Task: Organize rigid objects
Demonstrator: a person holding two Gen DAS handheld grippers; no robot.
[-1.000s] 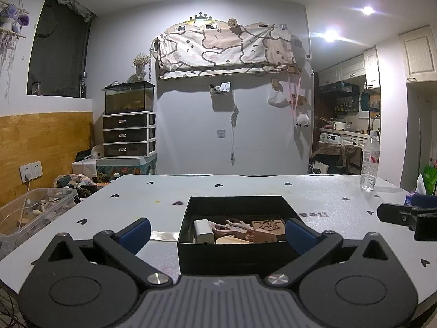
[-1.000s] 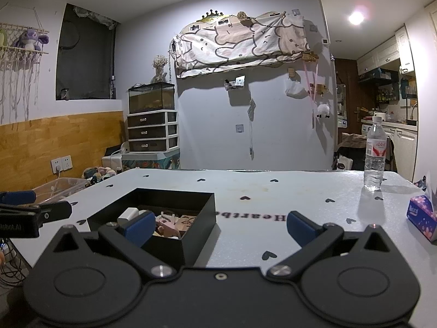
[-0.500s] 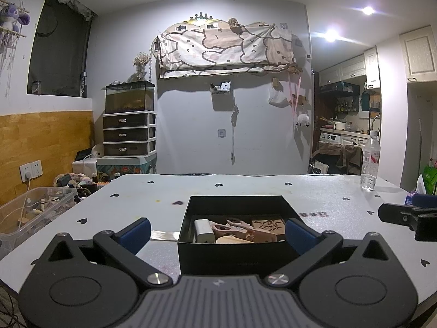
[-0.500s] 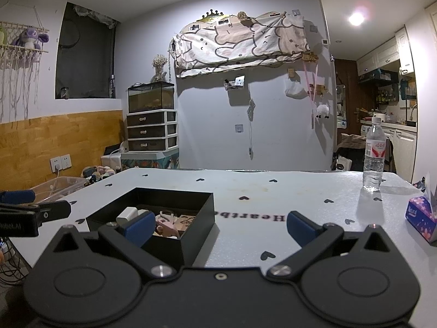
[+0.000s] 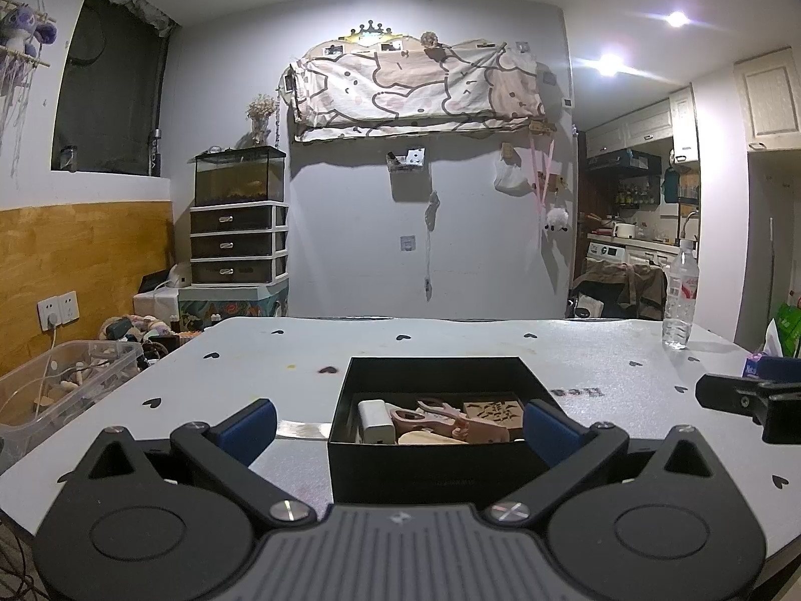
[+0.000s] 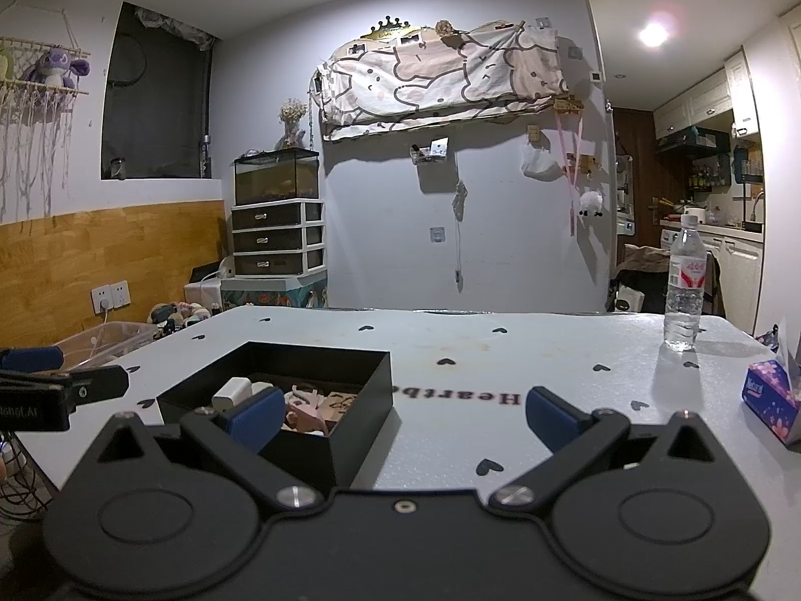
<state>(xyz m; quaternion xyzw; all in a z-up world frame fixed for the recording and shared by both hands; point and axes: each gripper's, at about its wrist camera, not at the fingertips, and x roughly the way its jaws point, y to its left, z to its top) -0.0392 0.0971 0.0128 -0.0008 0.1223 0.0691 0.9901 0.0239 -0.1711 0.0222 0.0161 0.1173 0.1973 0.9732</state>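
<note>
Left gripper [image 5: 399,431] stood with its blue-padded fingers [image 5: 249,429] spread wide and nothing between the pads; the black box [image 5: 435,471] sat directly ahead of it, its near wall filling the gap between the two fingertips, though whether either pad touched the box could not be told. Right gripper [image 6: 400,415] likewise had its fingers [image 6: 550,416] spread apart and empty, set to the right of the box, with its left pad [image 6: 256,414] overlapping the box's near right corner in view and its right pad over bare table [image 6: 575,350]. Inside the box lay the rigid pieces: a white adapter [image 5: 374,420] at the left end, a pinkish wooden cutout [image 5: 440,418] beside it near the middle, a brown engraved tile [image 5: 493,409] toward the back right, and a pale piece [image 5: 428,438] against the near wall. The box rested open-topped on the white table printed with small black hearts, toward the near edge. Printed lettering [image 6: 480,397] ran on the tabletop just right of the box. Well beyond the box to the far right stood a water bottle [image 6: 685,284], upright; a floral tissue pack [image 6: 771,398] lay at the right edge, nearer than the bottle. Left of the box, off the table, sat a clear plastic bin [image 5: 60,380].
</note>
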